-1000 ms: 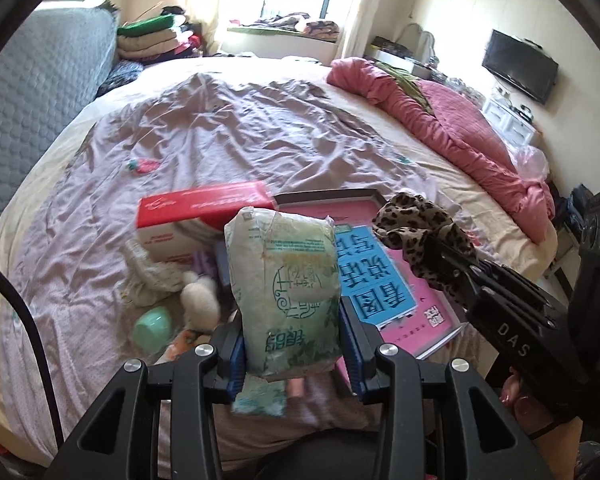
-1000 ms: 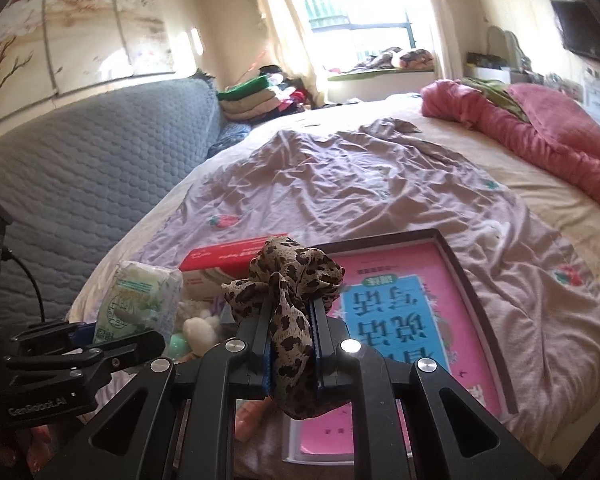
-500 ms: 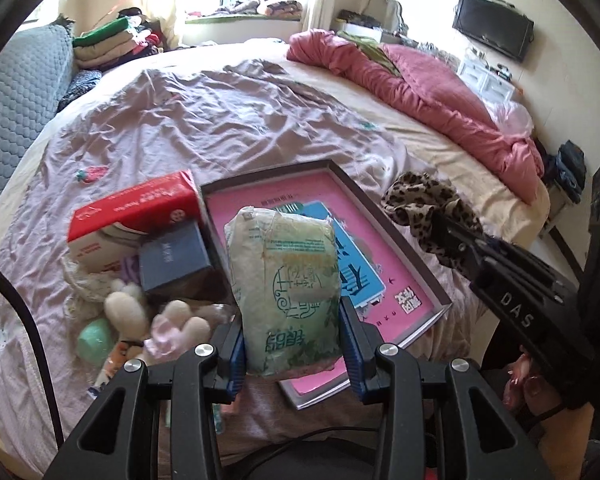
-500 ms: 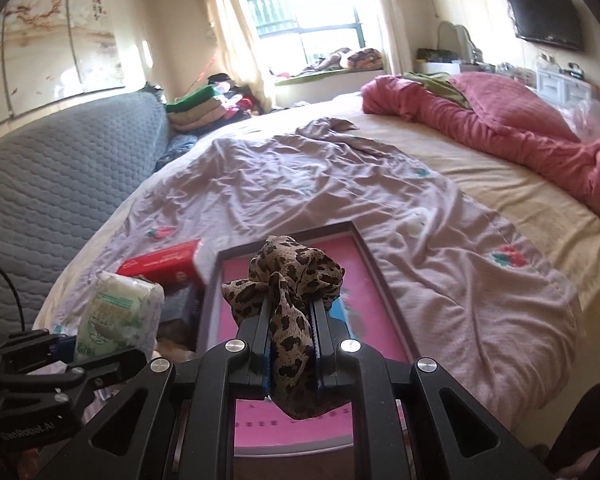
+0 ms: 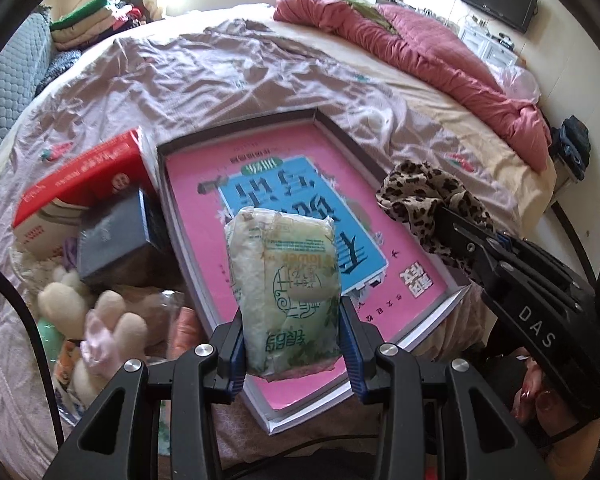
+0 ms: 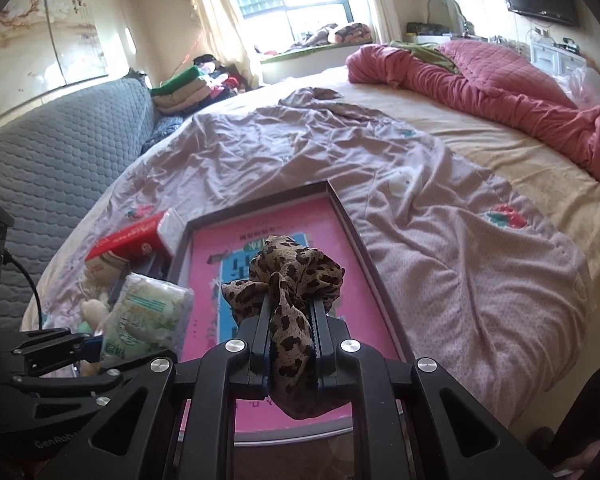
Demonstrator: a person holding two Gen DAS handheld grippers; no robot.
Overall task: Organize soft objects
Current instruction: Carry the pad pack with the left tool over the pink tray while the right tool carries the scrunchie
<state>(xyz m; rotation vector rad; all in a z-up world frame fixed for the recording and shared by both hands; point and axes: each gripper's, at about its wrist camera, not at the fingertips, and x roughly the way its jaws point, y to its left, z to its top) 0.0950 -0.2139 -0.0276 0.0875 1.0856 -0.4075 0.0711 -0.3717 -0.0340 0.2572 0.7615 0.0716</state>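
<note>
My left gripper [image 5: 292,344] is shut on a pale green tissue pack [image 5: 288,288], held above the near part of the pink tray [image 5: 192,240]. The same pack [image 6: 148,312] shows at the left of the right wrist view. My right gripper [image 6: 290,312] is shut on a leopard-print scrunchie [image 6: 288,272], which hangs over the tray's middle [image 6: 208,264]. In the left wrist view the scrunchie [image 5: 424,196] sits at the tip of the right gripper, above the tray's right rim.
Left of the tray lie a red tissue box [image 5: 80,176], a dark blue box [image 5: 112,240], plush toys [image 5: 100,320] and a green bottle [image 5: 50,332]. A pink quilt [image 6: 500,80] is bunched at the far right of the bed. A grey headboard [image 6: 40,168] runs along the left.
Both grippers have moved forward and down over the pink tray, which now fills more of each view. Each keeps its grip on its object.
</note>
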